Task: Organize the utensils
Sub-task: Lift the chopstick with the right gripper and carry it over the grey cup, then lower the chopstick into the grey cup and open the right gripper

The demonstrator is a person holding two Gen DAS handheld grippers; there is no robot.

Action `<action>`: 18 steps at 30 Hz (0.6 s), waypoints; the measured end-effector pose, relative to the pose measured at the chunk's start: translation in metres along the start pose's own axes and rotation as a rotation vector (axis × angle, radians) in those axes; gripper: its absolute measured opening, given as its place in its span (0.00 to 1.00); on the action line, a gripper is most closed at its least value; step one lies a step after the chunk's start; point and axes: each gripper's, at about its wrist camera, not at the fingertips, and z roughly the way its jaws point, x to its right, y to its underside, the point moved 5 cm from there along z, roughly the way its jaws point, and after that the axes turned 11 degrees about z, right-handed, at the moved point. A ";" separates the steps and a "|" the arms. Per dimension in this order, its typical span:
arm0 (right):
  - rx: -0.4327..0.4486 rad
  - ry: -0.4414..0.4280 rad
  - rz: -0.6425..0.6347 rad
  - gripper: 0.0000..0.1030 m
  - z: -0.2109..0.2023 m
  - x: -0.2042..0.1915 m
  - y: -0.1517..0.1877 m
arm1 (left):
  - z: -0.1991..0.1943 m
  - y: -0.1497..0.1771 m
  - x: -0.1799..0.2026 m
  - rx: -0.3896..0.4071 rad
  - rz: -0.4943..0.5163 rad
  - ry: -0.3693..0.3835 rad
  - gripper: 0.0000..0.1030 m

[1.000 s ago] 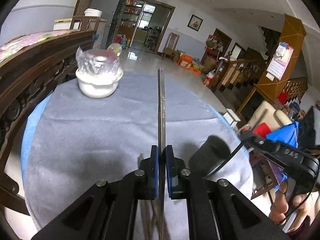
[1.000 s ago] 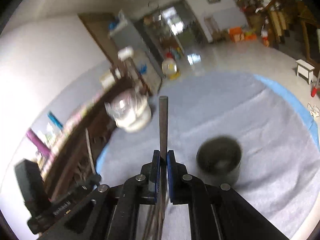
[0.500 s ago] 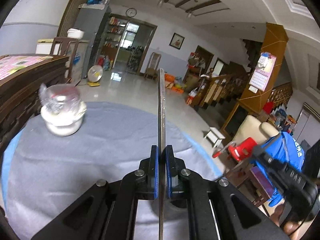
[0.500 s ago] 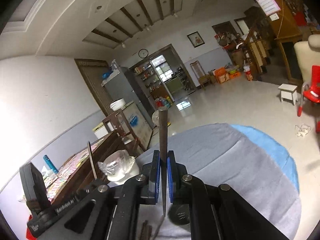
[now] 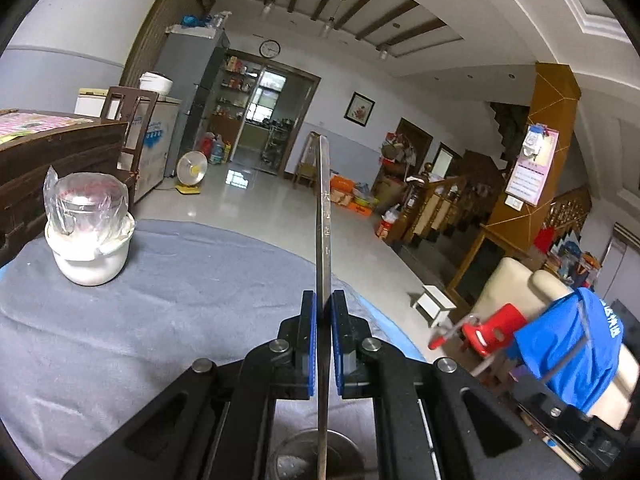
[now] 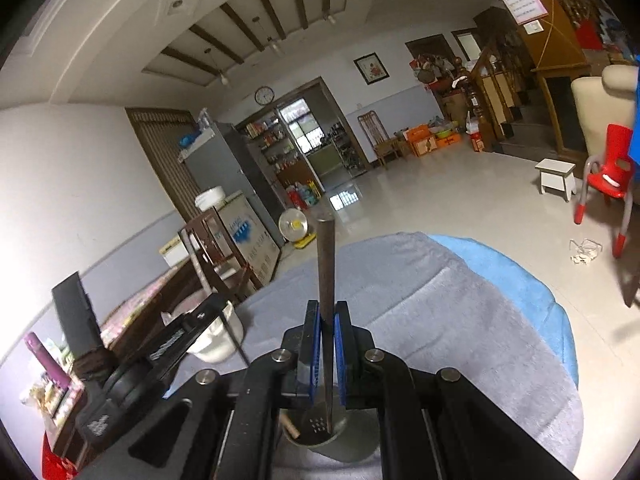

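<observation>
Both grippers clamped: left gripper (image 5: 324, 344) on a flat metal utensil (image 5: 323, 216), right gripper (image 6: 327, 344) on a dark rod (image 6: 326, 264). Both long axes near upright. Holder cup (image 6: 340, 446) sits bottom centre, directly under my right tool's tip.

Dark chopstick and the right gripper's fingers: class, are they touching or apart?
Touching. The right wrist view shows both blue fingers pressed against the dark chopstick, no gap visible on either side.
</observation>
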 end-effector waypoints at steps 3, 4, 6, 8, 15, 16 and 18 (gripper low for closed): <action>-0.016 0.019 -0.022 0.07 0.003 0.002 0.008 | 0.006 0.016 0.001 -0.017 0.026 -0.009 0.07; -0.021 0.022 -0.025 0.07 0.003 0.002 0.009 | 0.006 0.019 0.002 -0.025 0.028 -0.009 0.07; -0.036 0.028 -0.024 0.07 0.005 0.004 0.013 | 0.007 0.025 0.003 -0.045 0.044 -0.013 0.07; -0.052 0.030 -0.019 0.08 0.007 0.006 0.014 | 0.005 0.031 0.005 -0.070 0.061 -0.001 0.07; -0.143 0.023 0.046 0.10 0.011 0.012 0.028 | -0.032 0.040 0.014 -0.104 0.171 0.051 0.12; -0.143 0.022 0.055 0.10 0.009 0.014 0.030 | -0.042 0.044 0.011 -0.112 0.172 0.058 0.19; -0.145 0.028 0.065 0.10 0.004 0.017 0.035 | -0.053 0.050 0.006 -0.139 0.166 0.045 0.37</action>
